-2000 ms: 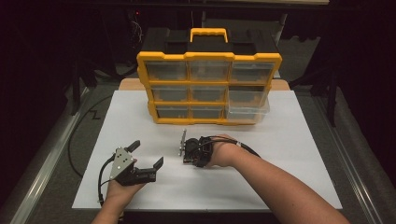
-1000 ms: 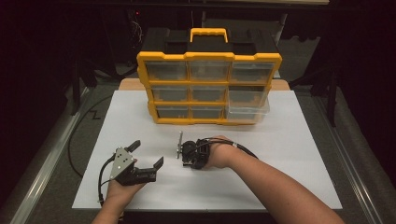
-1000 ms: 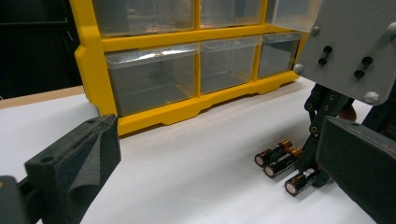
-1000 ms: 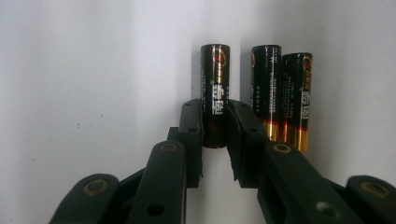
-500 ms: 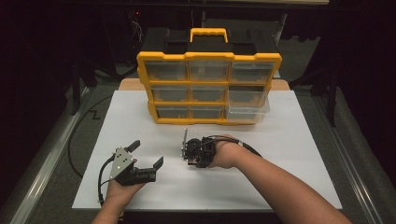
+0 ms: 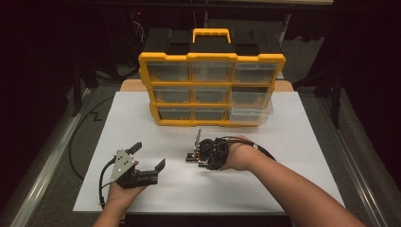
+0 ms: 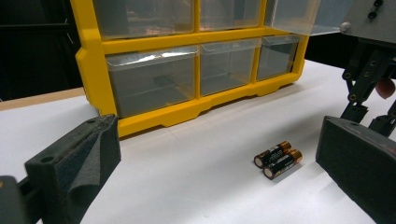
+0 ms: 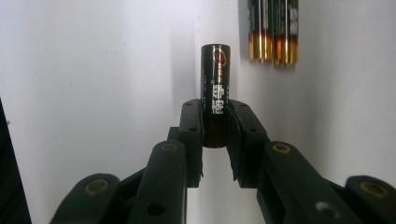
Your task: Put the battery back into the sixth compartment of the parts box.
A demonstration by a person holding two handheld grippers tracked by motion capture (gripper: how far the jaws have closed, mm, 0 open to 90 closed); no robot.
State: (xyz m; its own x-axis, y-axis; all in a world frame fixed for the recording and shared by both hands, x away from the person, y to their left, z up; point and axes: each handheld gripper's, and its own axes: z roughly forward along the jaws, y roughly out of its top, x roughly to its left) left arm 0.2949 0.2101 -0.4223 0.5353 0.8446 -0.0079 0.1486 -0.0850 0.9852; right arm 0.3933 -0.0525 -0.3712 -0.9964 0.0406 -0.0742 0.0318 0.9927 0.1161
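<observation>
Right tool [image 8: 215, 135] clamped on battery [image 8: 215, 93]; left tool [image 7: 210, 172] wide open.

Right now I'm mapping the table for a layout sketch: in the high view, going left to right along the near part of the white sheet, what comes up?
Left tool, jaws open and holding nothing → right tool, shut on a battery → right hand → forearm running to the bottom right.

Two batteries [image 8: 273, 30] cut off above.
</observation>
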